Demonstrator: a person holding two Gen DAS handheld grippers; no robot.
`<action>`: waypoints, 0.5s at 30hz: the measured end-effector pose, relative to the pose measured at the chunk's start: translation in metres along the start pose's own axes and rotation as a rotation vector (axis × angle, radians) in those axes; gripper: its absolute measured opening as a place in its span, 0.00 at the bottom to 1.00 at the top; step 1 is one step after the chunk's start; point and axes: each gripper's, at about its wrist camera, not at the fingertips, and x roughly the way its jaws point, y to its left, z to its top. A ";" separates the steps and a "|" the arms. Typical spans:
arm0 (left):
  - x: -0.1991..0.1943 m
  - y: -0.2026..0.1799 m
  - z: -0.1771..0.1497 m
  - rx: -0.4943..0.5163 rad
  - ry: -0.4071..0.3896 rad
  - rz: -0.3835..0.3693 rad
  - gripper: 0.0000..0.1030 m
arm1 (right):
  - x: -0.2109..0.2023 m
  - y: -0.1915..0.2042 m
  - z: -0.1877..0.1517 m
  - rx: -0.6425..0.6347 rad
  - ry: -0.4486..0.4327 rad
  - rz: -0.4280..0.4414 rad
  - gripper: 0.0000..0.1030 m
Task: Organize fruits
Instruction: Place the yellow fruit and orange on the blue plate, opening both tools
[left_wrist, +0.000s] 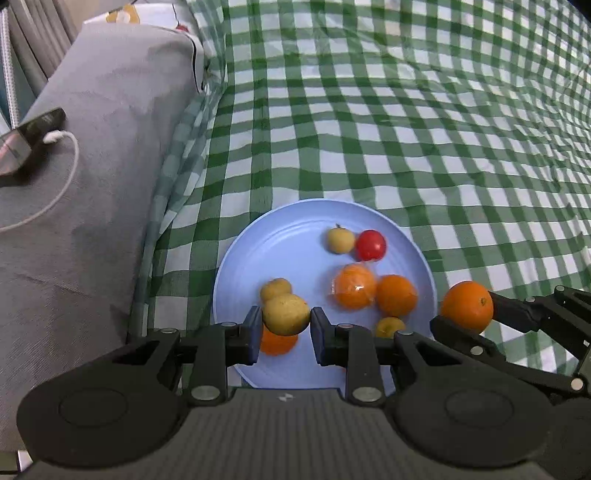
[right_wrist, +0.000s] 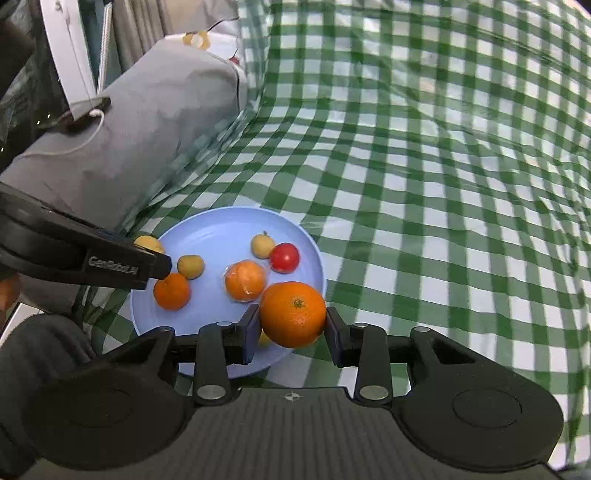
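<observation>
A light blue plate lies on the green checked cloth. My left gripper is shut on a yellow fruit just above the plate's near left part. Below it rest another yellow fruit and an orange. Further in lie a wrapped orange, a bare orange, a red tomato and a small yellow fruit. My right gripper is shut on a large orange, held over the plate's right rim. The left gripper reaches in from the left.
The green-and-white checked cloth spreads wide beyond and right of the plate, with wrinkles. A grey cushion borders the plate on the left. A phone with a white charging cable lies on it.
</observation>
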 end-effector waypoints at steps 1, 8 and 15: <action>0.004 0.002 0.001 -0.001 0.004 0.002 0.29 | 0.006 0.003 0.001 -0.005 0.005 0.000 0.37; 0.026 0.008 0.006 -0.002 0.026 0.003 0.30 | 0.033 0.010 0.013 -0.041 0.030 0.009 0.38; 0.012 0.011 0.007 0.013 -0.074 0.025 0.99 | 0.039 0.014 0.021 -0.078 0.025 -0.019 0.86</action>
